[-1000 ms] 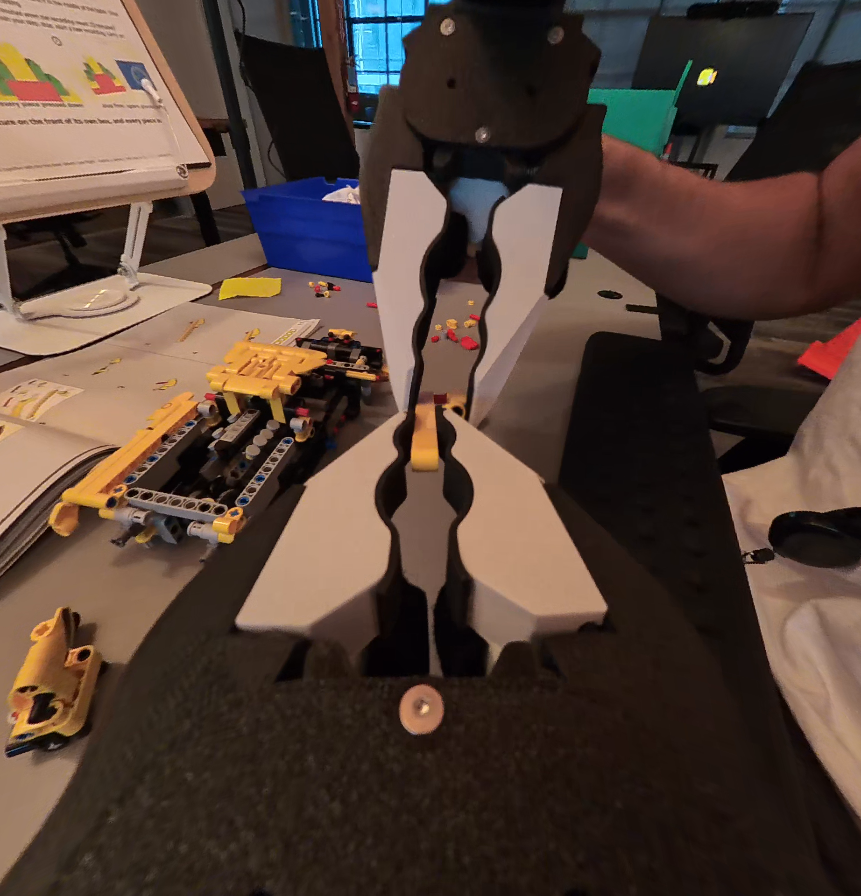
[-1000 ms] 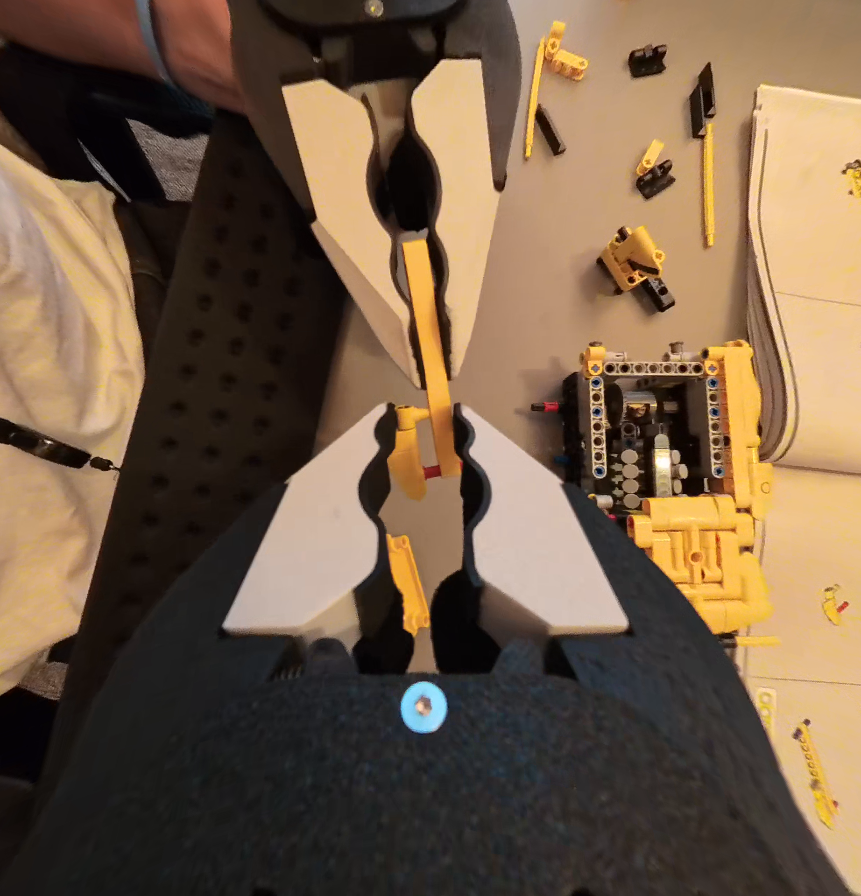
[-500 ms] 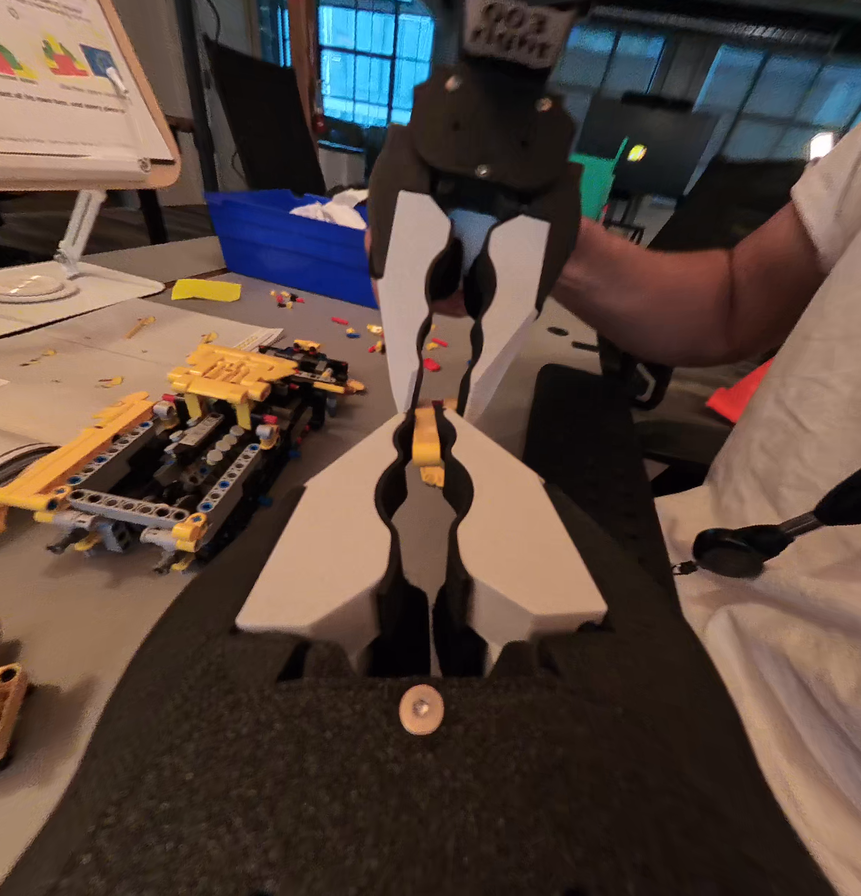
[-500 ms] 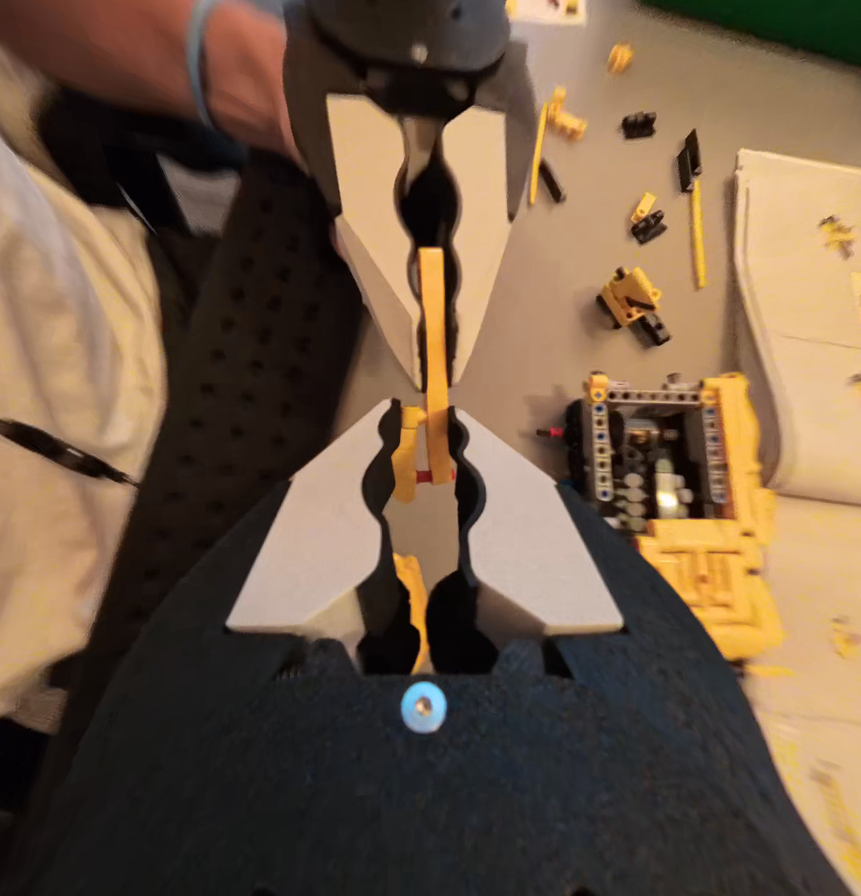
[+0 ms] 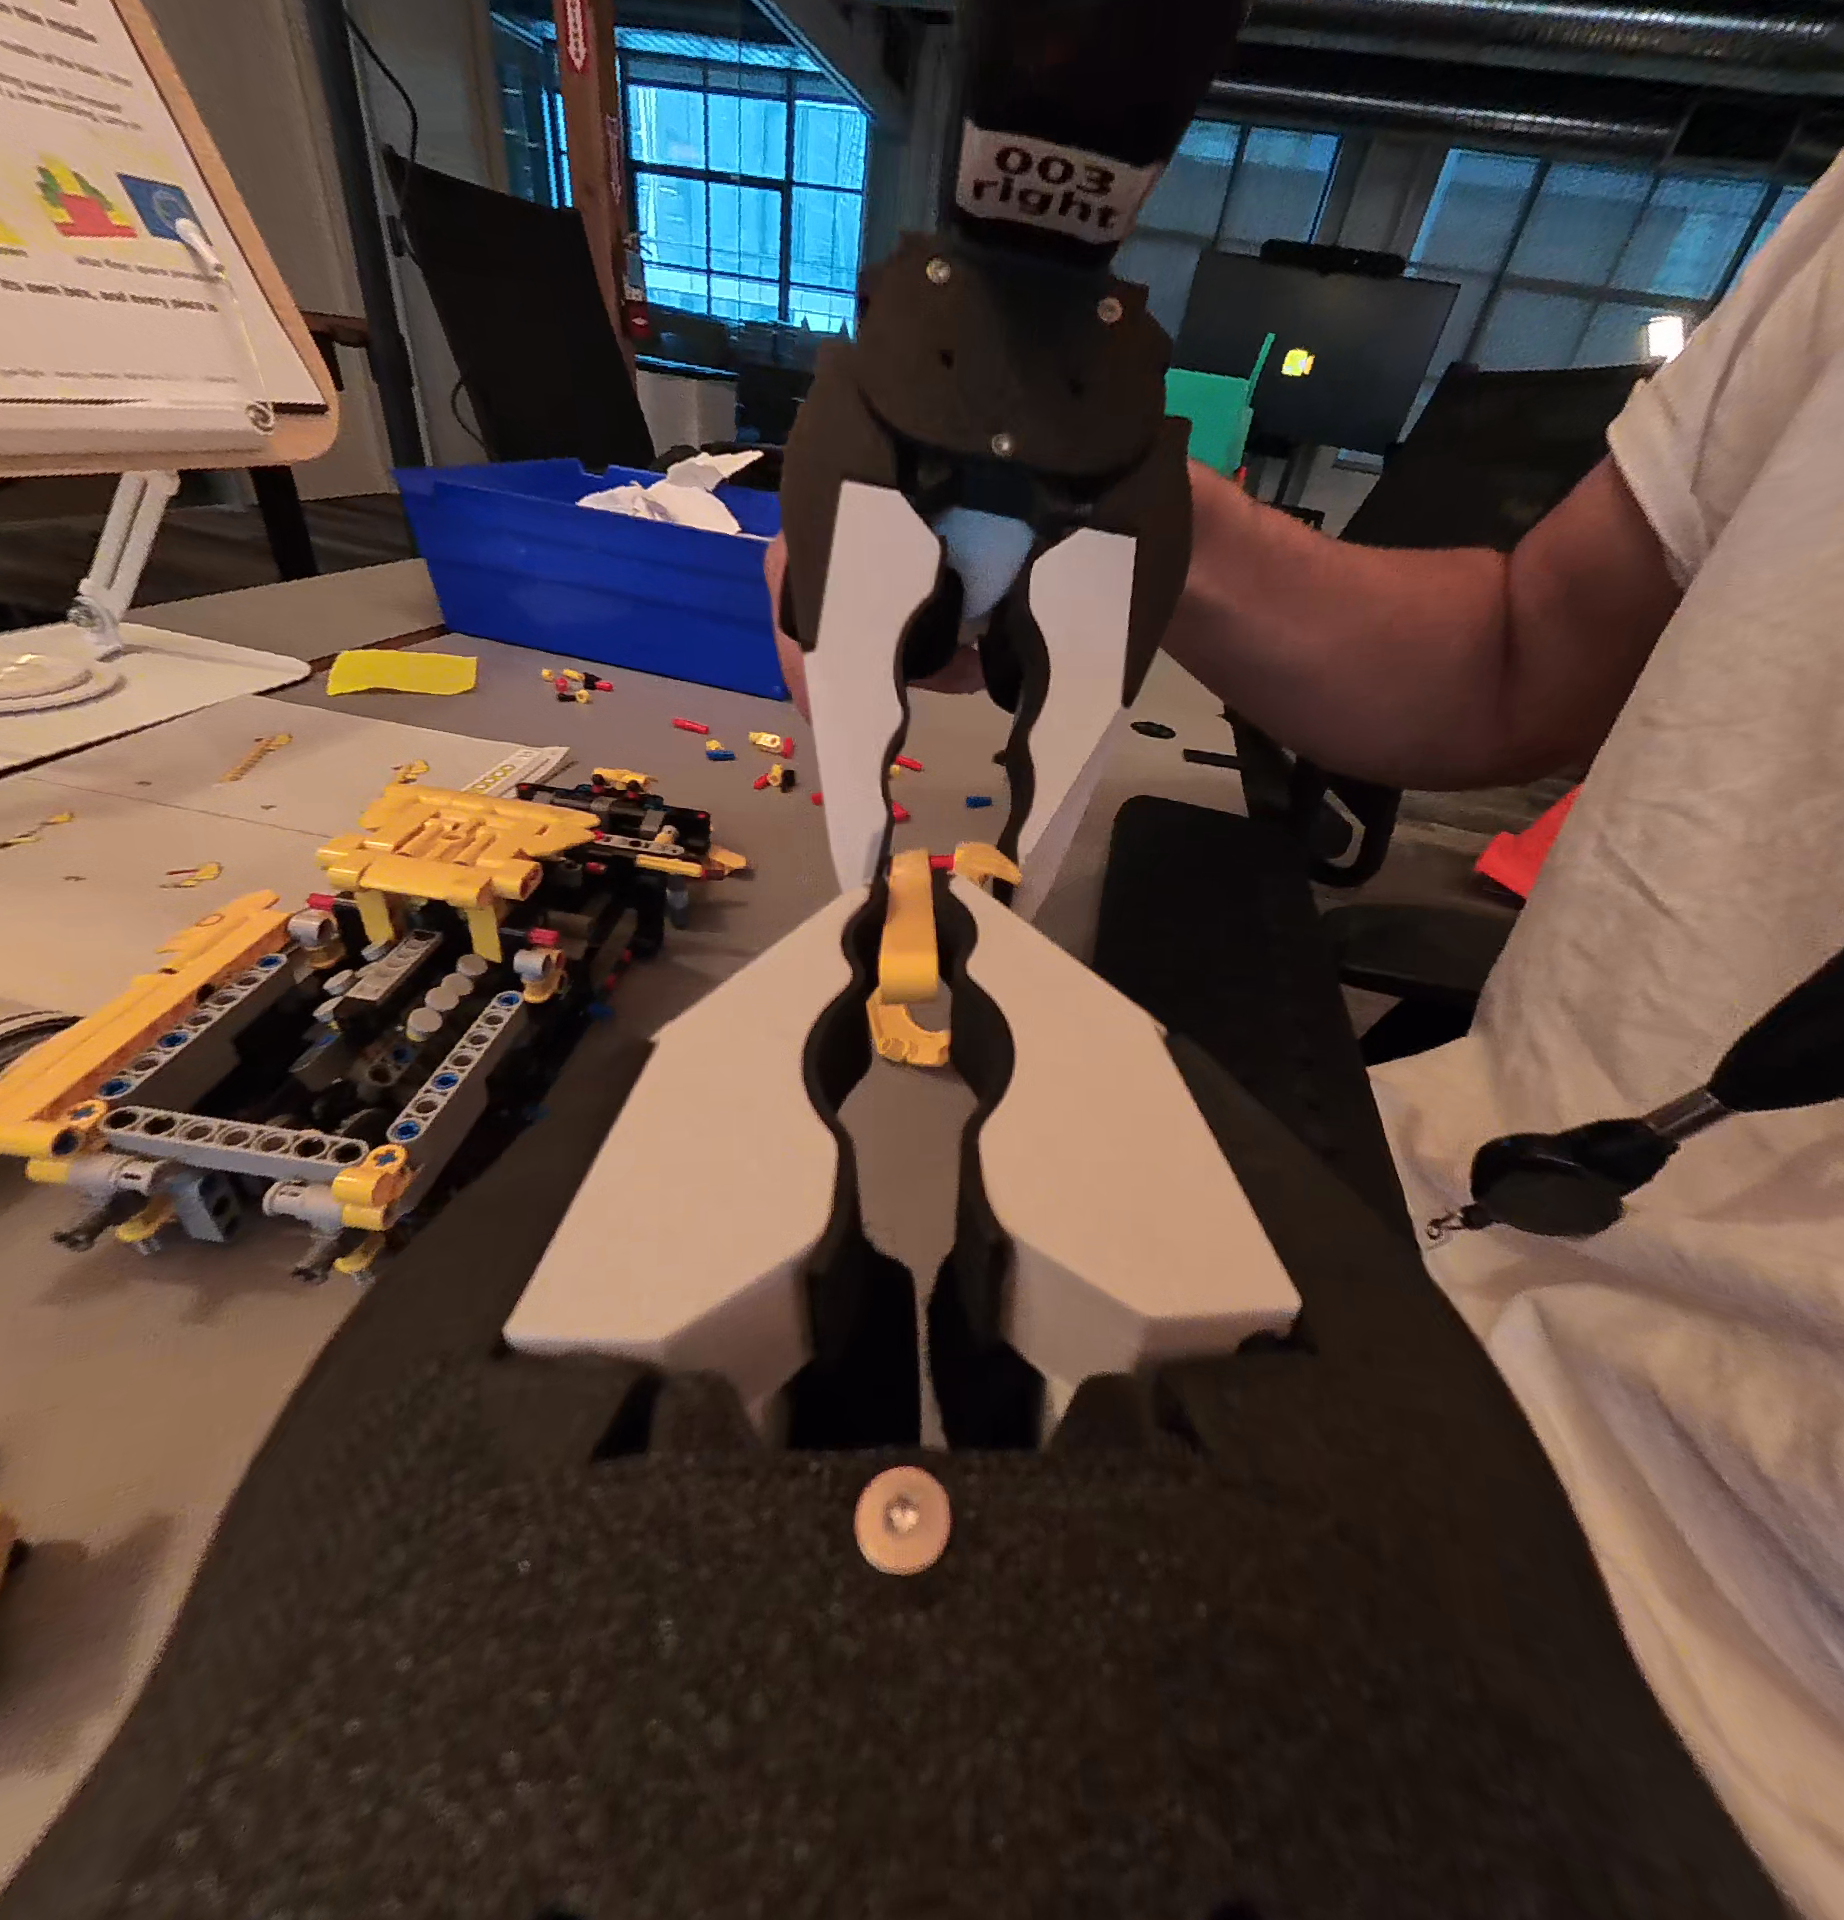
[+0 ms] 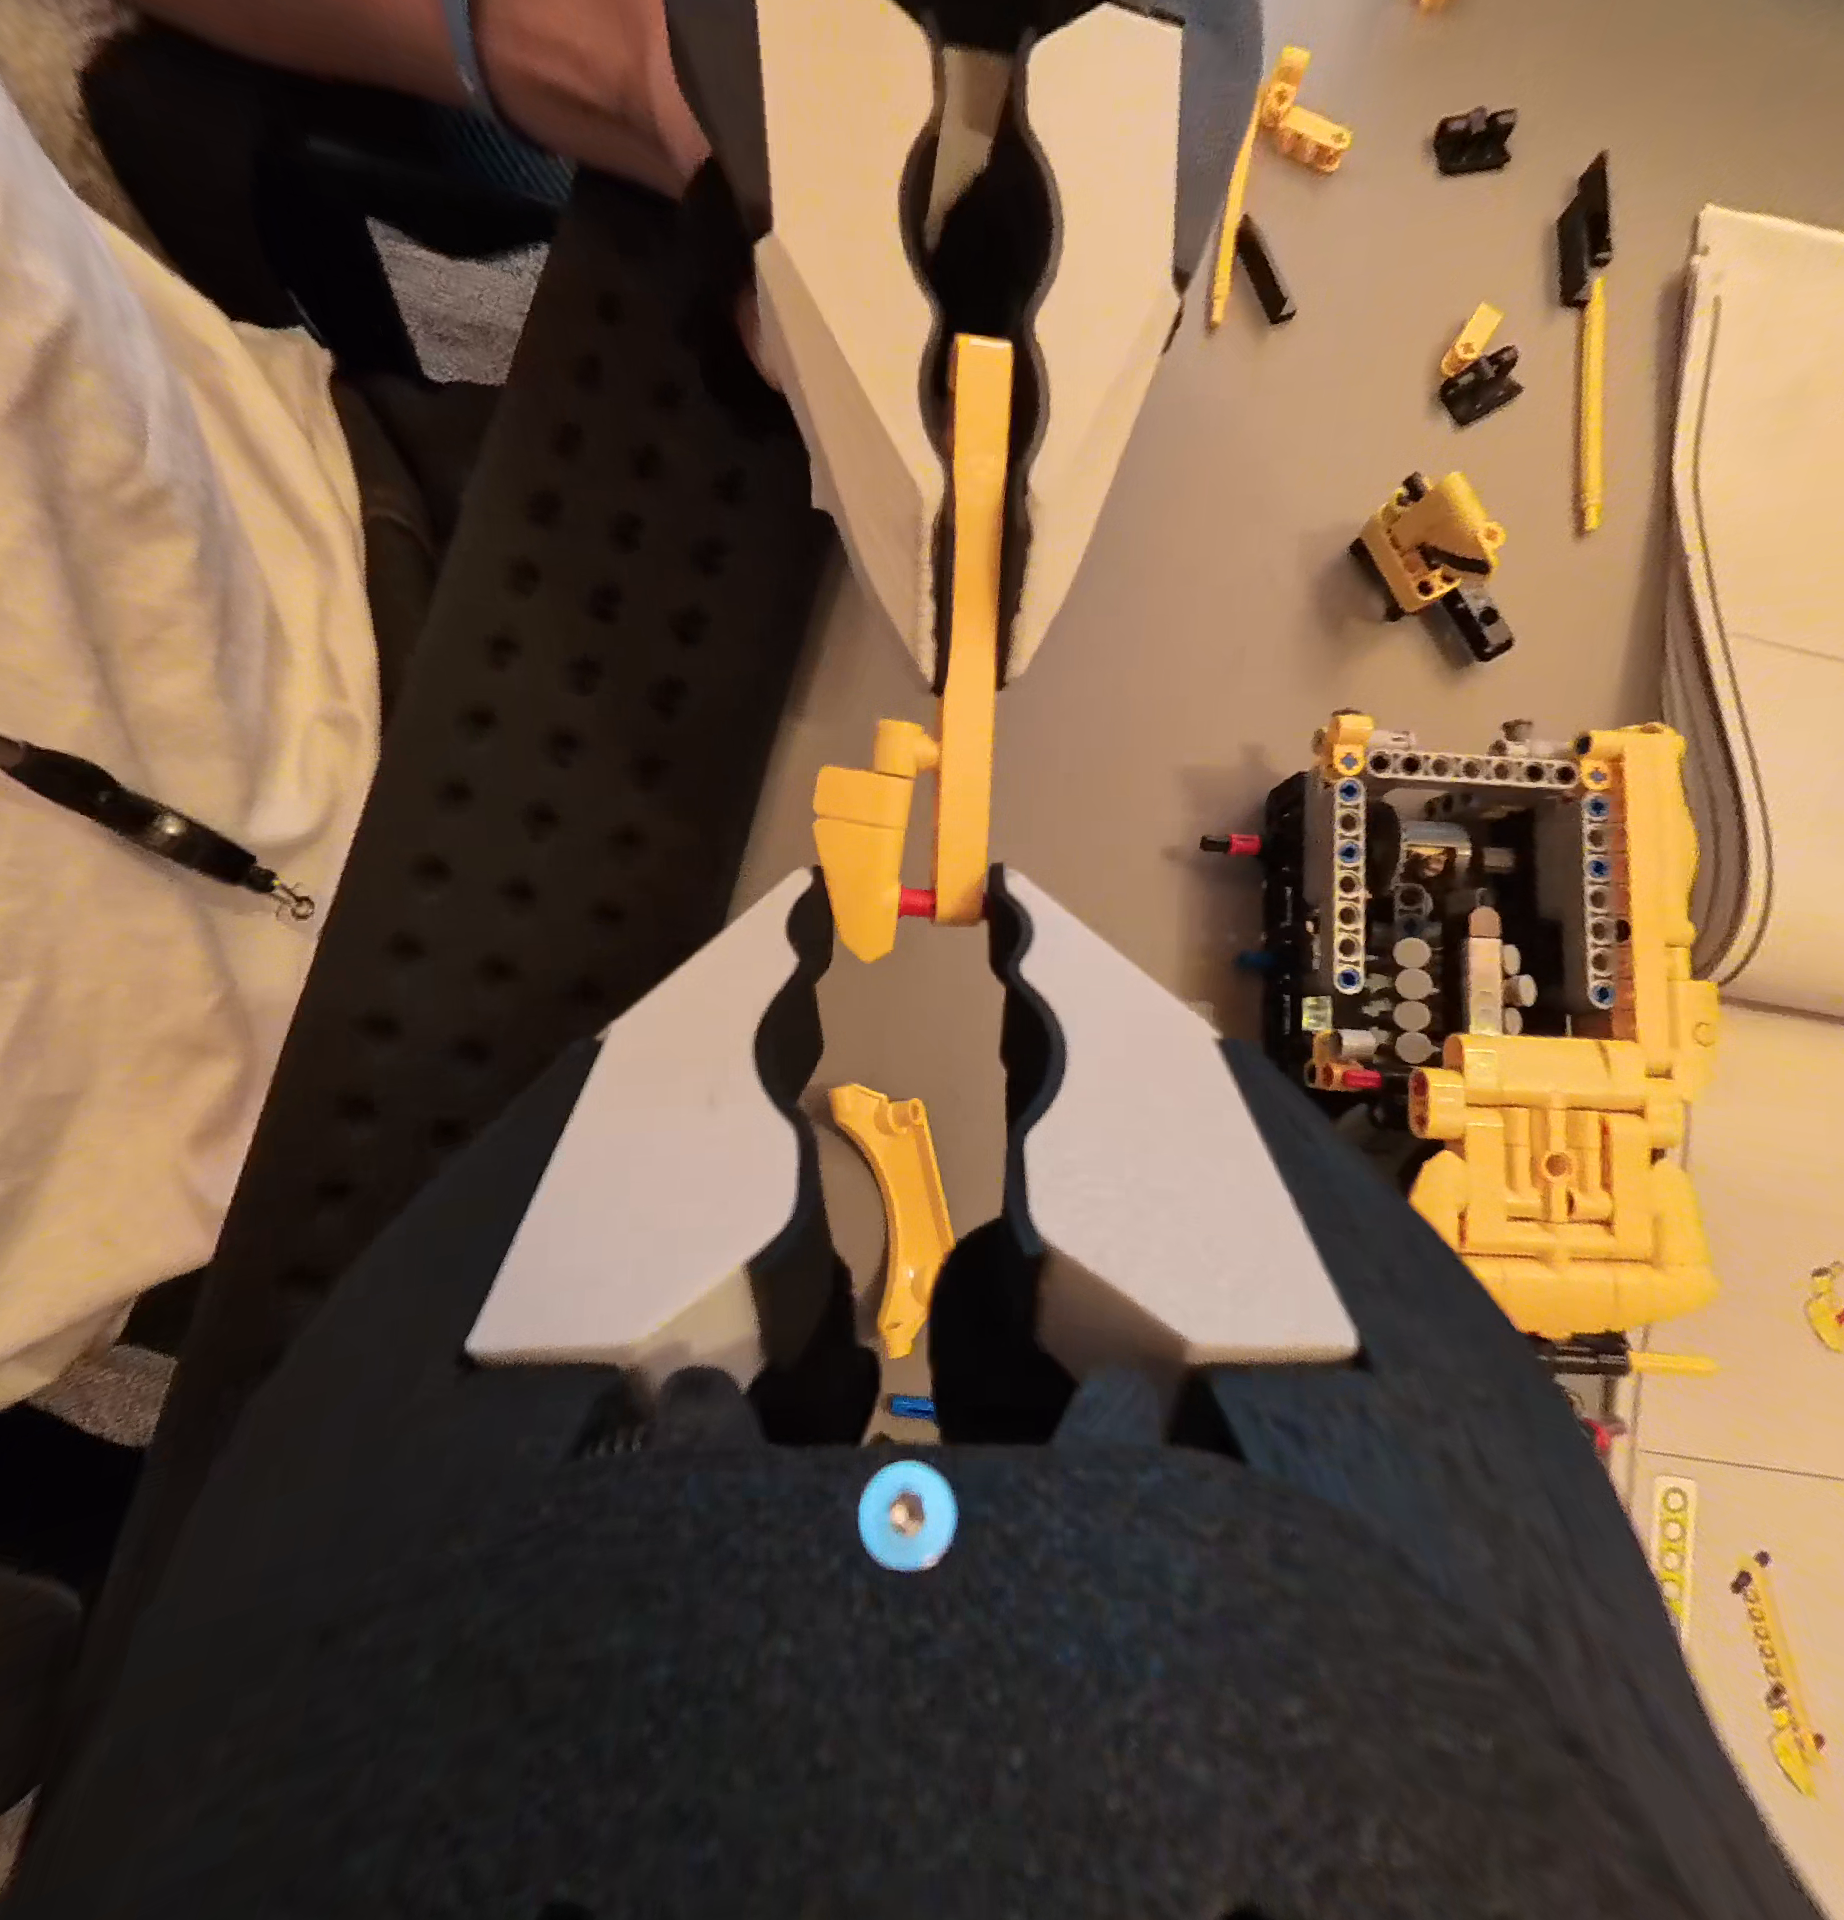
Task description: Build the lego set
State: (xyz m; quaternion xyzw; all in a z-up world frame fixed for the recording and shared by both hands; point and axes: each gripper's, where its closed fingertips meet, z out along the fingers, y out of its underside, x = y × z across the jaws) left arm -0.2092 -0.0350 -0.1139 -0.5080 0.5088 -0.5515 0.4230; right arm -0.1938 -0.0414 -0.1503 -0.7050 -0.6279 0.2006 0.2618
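My left gripper [image 5: 913, 894] is shut on a long yellow beam [image 6: 972, 540], held above the grey table [image 6: 1157, 623]. In the left wrist view the beam [image 5: 905, 940] shows end-on. A yellow panel piece [image 6: 864, 852] hangs off the beam's far end on a red pin [image 6: 915, 902]. My right gripper [image 6: 907, 896] faces the left gripper [image 6: 975, 675] tip to tip. Its jaws are open, and its fingertips [image 6: 1001, 904] flank the pinned end. In the left wrist view the right gripper [image 5: 944, 873] points down at the beam. The part-built yellow and black model [image 6: 1500, 1039] lies to the side, and also shows in the left wrist view [image 5: 378, 987].
A curved yellow part [image 6: 902, 1216] and a blue pin [image 6: 910, 1405] lie on the table below my right gripper. Loose parts [image 6: 1437, 551], an open instruction book [image 6: 1811, 727], a blue bin [image 5: 585, 592], scattered small pins [image 5: 752, 748] and a sheet stand [image 5: 118, 312] surround the model. A black perforated surface [image 6: 544, 727] lies along the table's edge.
The right gripper's jaws have widened a little and drawn back, so the beam end and panel now sit at its tips, not deep between the fingers. Both grippers have shifted slightly.
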